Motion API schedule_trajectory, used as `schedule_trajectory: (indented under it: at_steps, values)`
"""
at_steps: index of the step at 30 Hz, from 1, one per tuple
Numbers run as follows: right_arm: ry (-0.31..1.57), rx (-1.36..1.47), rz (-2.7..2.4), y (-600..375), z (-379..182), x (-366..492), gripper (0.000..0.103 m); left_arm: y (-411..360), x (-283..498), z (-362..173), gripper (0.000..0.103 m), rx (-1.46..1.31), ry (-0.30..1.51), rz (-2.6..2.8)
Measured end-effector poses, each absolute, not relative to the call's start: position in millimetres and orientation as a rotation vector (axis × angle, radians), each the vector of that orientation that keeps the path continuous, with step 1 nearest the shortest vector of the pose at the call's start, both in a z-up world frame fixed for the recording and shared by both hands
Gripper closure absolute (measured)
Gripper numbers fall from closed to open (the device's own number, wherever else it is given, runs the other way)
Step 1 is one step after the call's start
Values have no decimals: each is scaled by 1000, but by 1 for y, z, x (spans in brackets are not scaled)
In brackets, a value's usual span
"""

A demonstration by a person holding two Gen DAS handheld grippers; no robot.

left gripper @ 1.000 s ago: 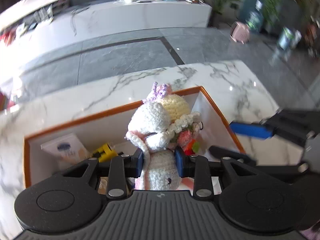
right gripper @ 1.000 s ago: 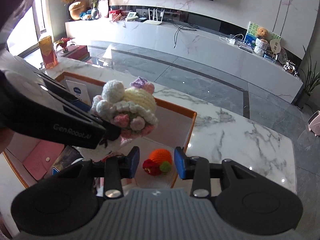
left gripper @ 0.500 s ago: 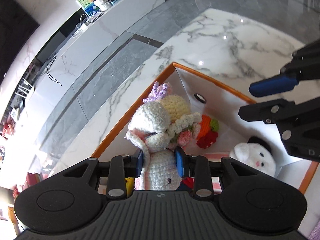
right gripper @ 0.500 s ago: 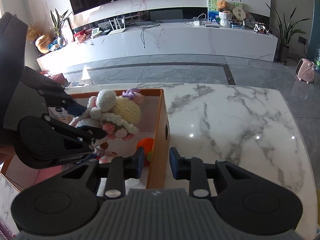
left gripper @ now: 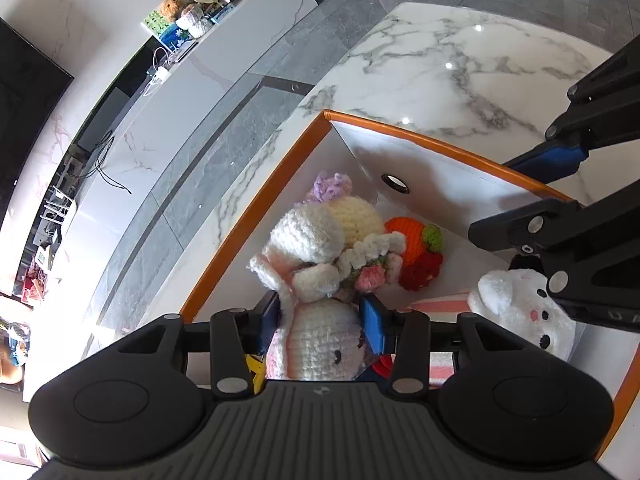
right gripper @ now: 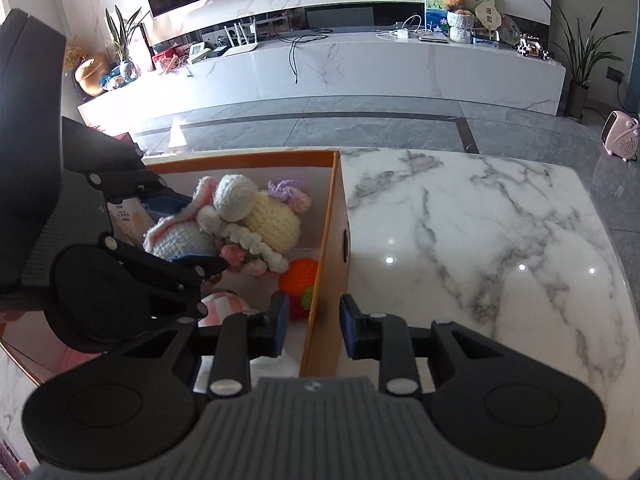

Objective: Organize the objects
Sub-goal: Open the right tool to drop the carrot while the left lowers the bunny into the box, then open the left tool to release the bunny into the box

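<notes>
Spreading its jaws at this moment, the left gripper (left gripper: 319,330) is hanging over the orange-rimmed box (left gripper: 256,216) with the crocheted doll (left gripper: 320,272) lying between its blue pads (left gripper: 375,330); a sliver of space is showing on either side of the doll's body, so the pads are no longer pressing on it, and the doll's white head, yellow hat and flowered collar are reaching out past the fingertips toward the box's far corner. Just beyond the doll, an orange crocheted carrot (left gripper: 412,236) with a green and red end is lying on the white floor of the box, near the wall with the round grommet hole. A white plush rabbit (left gripper: 520,312) is lying further along that wall, toward the near corner, partly under the other tool. The right gripper (right gripper: 312,326) is straddling the box's side wall (right gripper: 326,264), one pad inside and one outside over the marble table (right gripper: 480,240); its jaws are parted with the wall between them, and both pads are standing clear of it. In the right wrist view the doll is showing in the left gripper's fingers at the middle of the box, with the carrot by the wall in front of it.
</notes>
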State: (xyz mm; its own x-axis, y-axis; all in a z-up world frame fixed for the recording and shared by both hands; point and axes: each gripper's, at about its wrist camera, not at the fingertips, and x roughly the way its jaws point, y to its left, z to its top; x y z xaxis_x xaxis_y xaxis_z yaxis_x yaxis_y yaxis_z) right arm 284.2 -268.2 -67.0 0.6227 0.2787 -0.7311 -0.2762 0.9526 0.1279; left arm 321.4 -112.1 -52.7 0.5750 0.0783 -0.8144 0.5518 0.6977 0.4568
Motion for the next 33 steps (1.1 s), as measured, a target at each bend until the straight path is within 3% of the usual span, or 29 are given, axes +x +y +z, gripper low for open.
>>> schedule_trajectory:
  at_steps: [2, 4, 5, 14, 19, 23, 26, 33]
  values:
    - [841, 0, 317, -269, -67, 282, 73, -111, 320, -50, 49, 756, 931, -312]
    - [839, -5, 314, -269, -67, 281, 73, -109, 317, -46, 37, 739, 916, -303]
    - [836, -7, 313, -269, -67, 279, 73, -108, 314, -43, 36, 732, 903, -296]
    - [800, 1, 316, -276, -59, 263, 71, -82, 268, 7, 35, 558, 769, -269]
    - [755, 56, 334, -280, -31, 244, 67, -57, 225, 41, 34, 332, 687, -221]
    - [708, 96, 358, -275, -4, 218, 60, -39, 195, 63, 32, 171, 656, -135]
    - [667, 103, 359, -267, 14, 194, 48, -32, 174, 73, 23, 100, 633, -70]
    - [621, 81, 371, -242, 38, 144, 38, -22, 125, 74, 14, 34, 554, 97]
